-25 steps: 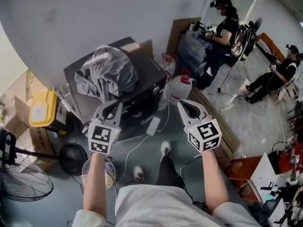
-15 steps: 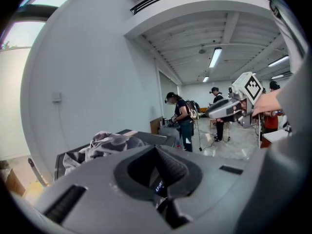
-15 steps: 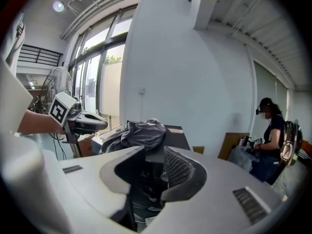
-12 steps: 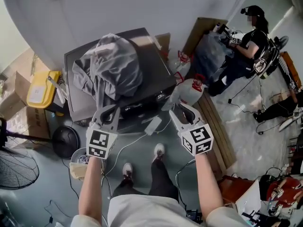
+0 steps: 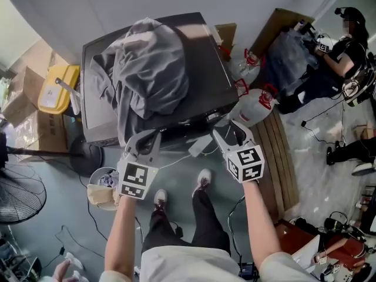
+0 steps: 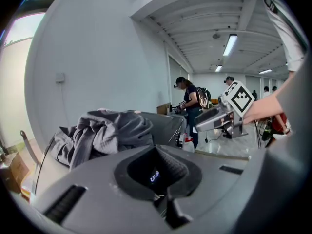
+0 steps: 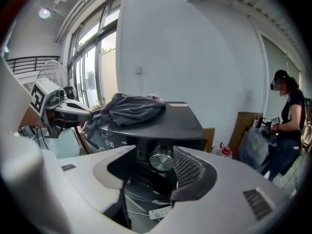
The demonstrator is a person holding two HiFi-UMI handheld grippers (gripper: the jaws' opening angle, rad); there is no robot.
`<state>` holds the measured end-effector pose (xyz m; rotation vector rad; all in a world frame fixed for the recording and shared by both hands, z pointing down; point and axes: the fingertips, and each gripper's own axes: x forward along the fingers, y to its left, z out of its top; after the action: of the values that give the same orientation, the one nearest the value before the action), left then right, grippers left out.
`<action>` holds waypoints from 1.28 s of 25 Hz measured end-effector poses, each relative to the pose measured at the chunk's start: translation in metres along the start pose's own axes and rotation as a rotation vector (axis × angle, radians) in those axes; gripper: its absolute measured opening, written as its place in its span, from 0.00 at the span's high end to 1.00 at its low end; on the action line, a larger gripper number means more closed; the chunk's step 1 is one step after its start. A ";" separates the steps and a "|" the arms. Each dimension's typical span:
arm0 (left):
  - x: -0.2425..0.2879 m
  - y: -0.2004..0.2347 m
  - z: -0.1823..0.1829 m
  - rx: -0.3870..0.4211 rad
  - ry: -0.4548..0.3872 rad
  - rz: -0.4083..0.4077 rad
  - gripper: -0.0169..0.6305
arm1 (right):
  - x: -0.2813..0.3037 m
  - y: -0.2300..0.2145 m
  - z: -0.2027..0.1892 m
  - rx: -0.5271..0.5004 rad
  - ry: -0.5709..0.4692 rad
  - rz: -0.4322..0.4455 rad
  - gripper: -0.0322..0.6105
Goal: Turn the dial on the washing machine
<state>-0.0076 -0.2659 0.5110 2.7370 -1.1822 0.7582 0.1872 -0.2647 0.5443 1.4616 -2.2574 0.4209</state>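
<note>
The dark grey washing machine (image 5: 202, 69) stands against the wall with a heap of grey clothes (image 5: 147, 69) on its lid. Its round silver dial (image 7: 161, 160) sits on the front panel, and a lit display (image 7: 108, 143) is to the dial's left. My right gripper (image 7: 156, 152) is a short way in front of the dial, its jaws opening. The dial shows in the gap between them, untouched by the pads. In the head view the right gripper (image 5: 226, 135) is at the machine's front right corner. My left gripper (image 5: 144, 143) hangs shut and empty before the front panel.
A white jug with a red cap (image 5: 255, 107) and wooden planks (image 5: 282, 151) lie right of the machine. A yellow box (image 5: 56, 90) and cardboard (image 5: 23, 107) are at its left, a fan (image 5: 17, 198) nearer. A white power strip (image 5: 200, 145) lies at the machine's foot. A person (image 5: 341, 51) works far right.
The view and both grippers have moved closer to the washing machine's front. The right gripper's jaws were shut and now stand apart. The left gripper stays shut.
</note>
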 end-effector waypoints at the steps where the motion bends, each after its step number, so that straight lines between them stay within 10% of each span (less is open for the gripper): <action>1: 0.003 0.000 -0.003 -0.012 0.005 0.008 0.96 | 0.007 -0.001 -0.005 0.004 0.010 0.009 0.58; 20: 0.010 -0.002 -0.021 -0.132 0.052 0.152 0.96 | 0.082 -0.022 -0.044 0.117 0.076 0.038 0.49; 32: 0.004 0.005 -0.018 -0.170 0.032 0.181 0.96 | 0.087 -0.027 -0.047 0.521 0.074 0.136 0.51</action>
<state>-0.0164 -0.2671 0.5282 2.4983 -1.4305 0.6809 0.1891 -0.3221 0.6293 1.4895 -2.2965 1.1561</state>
